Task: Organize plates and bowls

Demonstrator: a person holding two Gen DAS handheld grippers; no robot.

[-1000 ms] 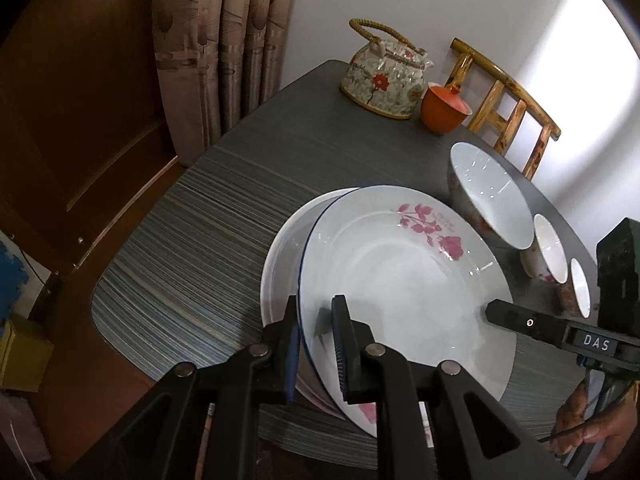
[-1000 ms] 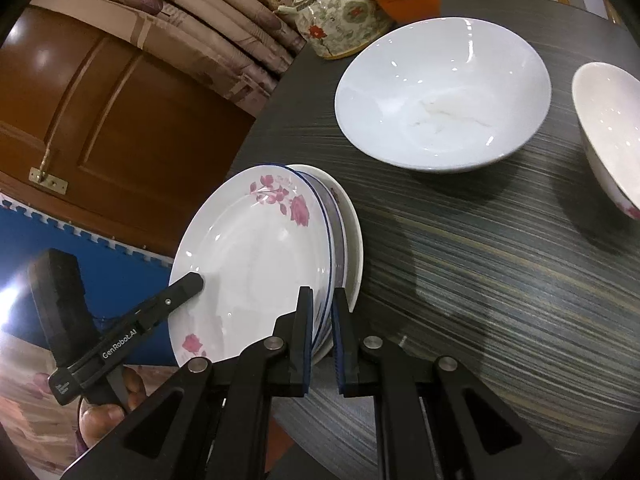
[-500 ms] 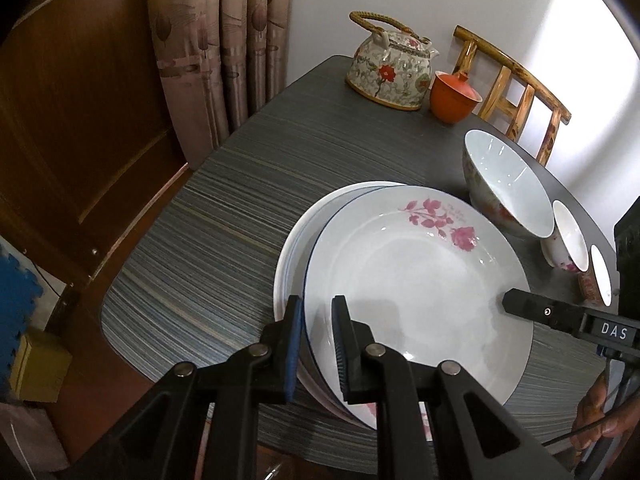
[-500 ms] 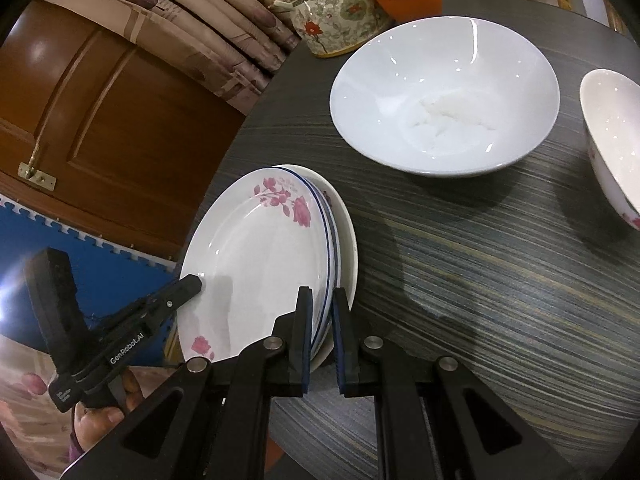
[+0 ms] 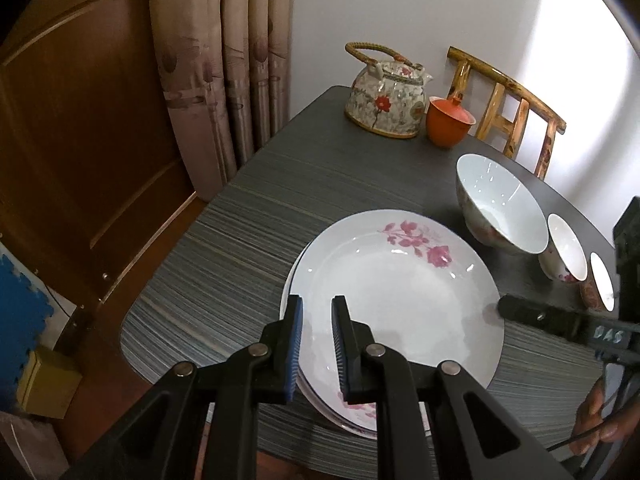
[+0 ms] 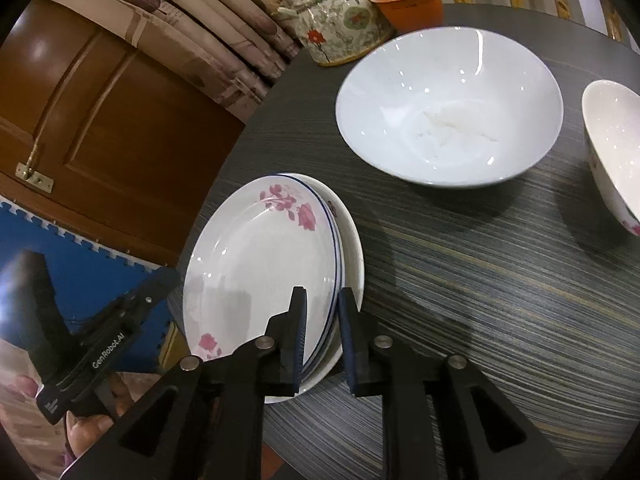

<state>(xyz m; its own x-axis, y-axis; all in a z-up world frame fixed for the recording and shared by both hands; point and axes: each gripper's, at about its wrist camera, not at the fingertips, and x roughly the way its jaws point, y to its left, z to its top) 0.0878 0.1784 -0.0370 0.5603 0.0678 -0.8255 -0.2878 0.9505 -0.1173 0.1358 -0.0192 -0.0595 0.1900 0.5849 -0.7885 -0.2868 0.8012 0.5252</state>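
Left wrist view, three stacked plates (image 5: 400,292), three bowls (image 5: 500,204), left tongs (image 5: 316,320) clamping plates' rim, right tongs (image 6: 322,312) opening around it.

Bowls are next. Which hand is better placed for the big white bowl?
Probably right. The right gripper is opening with the flowered plate rim between its jaws, and the big white bowl lies ahead. The left gripper grips that plate.

Black fingers (image 5: 294,344), blue ribbed pads (image 6: 299,344)
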